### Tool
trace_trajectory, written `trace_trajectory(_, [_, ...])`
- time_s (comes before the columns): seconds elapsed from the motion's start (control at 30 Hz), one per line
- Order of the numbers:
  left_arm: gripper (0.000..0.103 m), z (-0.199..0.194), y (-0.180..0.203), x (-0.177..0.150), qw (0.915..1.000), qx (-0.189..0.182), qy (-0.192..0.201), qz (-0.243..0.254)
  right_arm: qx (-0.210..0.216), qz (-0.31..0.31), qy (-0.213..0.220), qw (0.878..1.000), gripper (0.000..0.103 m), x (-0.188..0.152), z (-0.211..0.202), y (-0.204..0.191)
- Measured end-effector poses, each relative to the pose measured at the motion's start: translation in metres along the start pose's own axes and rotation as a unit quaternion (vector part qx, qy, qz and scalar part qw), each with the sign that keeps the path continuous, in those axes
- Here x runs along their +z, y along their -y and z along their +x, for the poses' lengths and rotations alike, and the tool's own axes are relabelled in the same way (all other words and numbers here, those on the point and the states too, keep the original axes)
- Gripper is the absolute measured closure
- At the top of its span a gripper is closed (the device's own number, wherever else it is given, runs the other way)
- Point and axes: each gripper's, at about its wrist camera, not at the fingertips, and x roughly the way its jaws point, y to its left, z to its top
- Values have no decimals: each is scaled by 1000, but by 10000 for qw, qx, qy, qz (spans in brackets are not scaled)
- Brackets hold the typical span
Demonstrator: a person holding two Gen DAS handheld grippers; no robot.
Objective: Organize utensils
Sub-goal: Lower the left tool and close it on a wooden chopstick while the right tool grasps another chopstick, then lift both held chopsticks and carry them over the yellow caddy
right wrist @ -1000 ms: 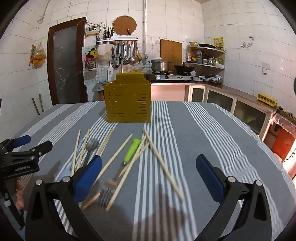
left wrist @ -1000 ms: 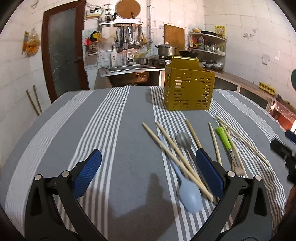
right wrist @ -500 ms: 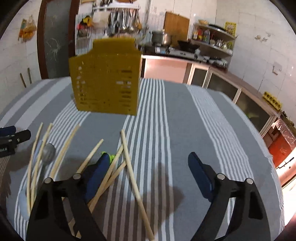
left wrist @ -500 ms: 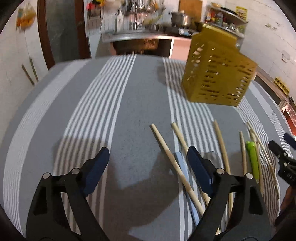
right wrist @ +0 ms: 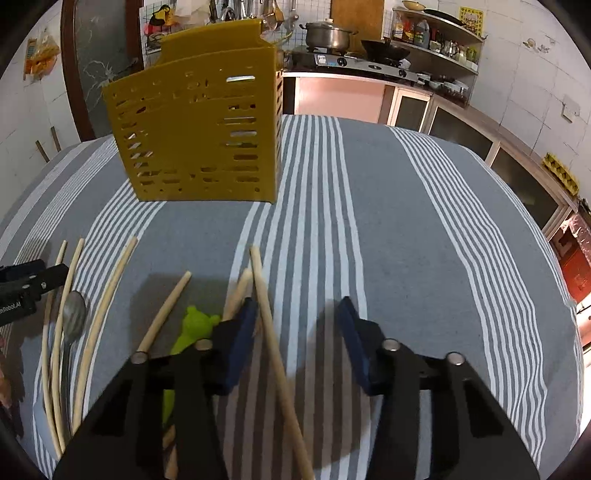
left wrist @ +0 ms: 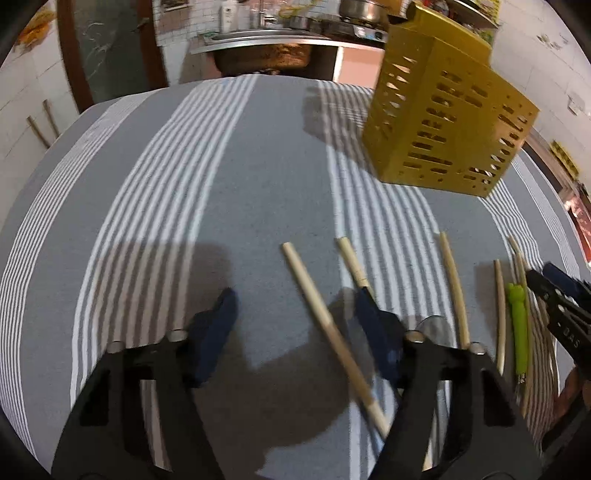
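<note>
A yellow slotted utensil holder [left wrist: 443, 122] [right wrist: 199, 136] stands on the striped cloth. In front of it lie several wooden chopsticks, a green-handled fork [left wrist: 517, 325] [right wrist: 195, 325] and a metal spoon [right wrist: 74, 314]. My left gripper [left wrist: 295, 299] points down at the cloth. Its jaws are closing around one chopstick [left wrist: 314, 302], and the pads do not touch it. My right gripper [right wrist: 296, 302] is also closing. Another chopstick [right wrist: 266, 314] lies between its jaws, close beside the left pad. Each gripper shows at the edge of the other's view.
The round table [right wrist: 443, 221] wears a grey cloth with white stripes. More chopsticks [right wrist: 107, 295] lie left of my right gripper. Behind the table are a kitchen counter with a stove and pot [right wrist: 327, 35], shelves and a dark door [left wrist: 110, 48].
Both grippers have moved forward and tipped down toward the chopsticks. Their jaws have narrowed from wide open, each now straddling one chopstick.
</note>
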Motion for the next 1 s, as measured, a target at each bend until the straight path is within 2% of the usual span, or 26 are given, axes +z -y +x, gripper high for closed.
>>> trace_trajectory(0.03, [50, 1, 2, 2, 10000, -32, -20, 28, -39, -38, -17, 10000, 70, 1, 2, -1])
trace_trajectory(0.1, [60, 2, 6, 6, 9999, -111, -69, 71, -36, -57, -100, 9999, 74, 3, 7, -1])
trace_trajectory(0.37, [90, 12, 12, 28, 9992, -173, -230, 262, -65, -2, -349, 9994, 79, 18, 16, 3])
trace_trajectory(0.43, [90, 14, 14, 32, 9991, -214, -267, 253, -58, 8, -395, 9992, 88, 22, 19, 3])
trace_trajectory(0.53, [91, 15, 15, 34, 9990, -247, -237, 278, -30, -10, -462, 9989, 95, 24, 21, 2])
trace_trajectory(0.77, [92, 8, 14, 38, 9990, -343, 21, 273, 47, 189, -283, 9994, 97, 24, 10, 10])
trace_trajectory(1.0, [94, -28, 25, 45, 9961, -359, 700, 405, 239, 750, 415, 9960, 97, 20, -25, 28])
